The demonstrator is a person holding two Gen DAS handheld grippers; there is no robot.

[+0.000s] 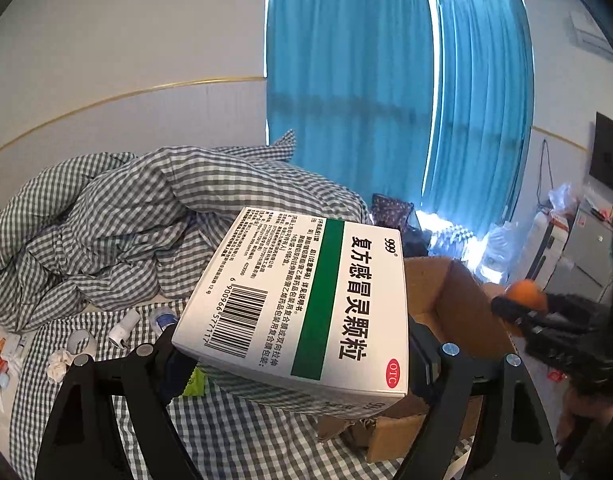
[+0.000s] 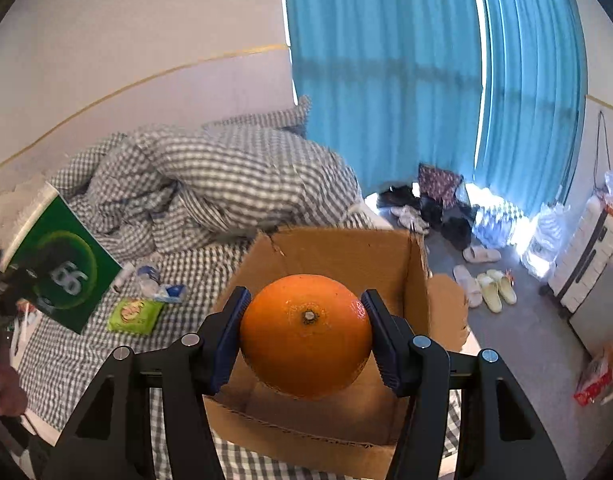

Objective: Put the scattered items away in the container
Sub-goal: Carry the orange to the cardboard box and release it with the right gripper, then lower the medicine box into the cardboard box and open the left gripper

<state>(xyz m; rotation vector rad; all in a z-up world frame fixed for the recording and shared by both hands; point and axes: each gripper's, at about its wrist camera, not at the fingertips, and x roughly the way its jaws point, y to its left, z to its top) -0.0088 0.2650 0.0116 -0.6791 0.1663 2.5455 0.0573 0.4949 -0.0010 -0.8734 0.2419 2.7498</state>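
Observation:
My left gripper (image 1: 298, 344) is shut on a white and green medicine box (image 1: 302, 304), held up over the checked bed just left of the open cardboard box (image 1: 458, 300). The same medicine box (image 2: 62, 268) shows at the far left of the right wrist view. My right gripper (image 2: 306, 332) is shut on an orange (image 2: 306, 334), its blue pads pressing both sides, directly above the opening of the cardboard box (image 2: 338, 256). In the left wrist view the orange (image 1: 524, 294) shows at the right.
On the bed lie a green snack packet (image 2: 136, 314), a small bottle (image 2: 148, 276), white tubes (image 1: 124, 326) and crumpled tissue (image 1: 60, 362). A rumpled checked duvet (image 1: 118, 220) fills the back. Slippers (image 2: 484, 280) and bags lie on the floor below blue curtains (image 2: 386, 80).

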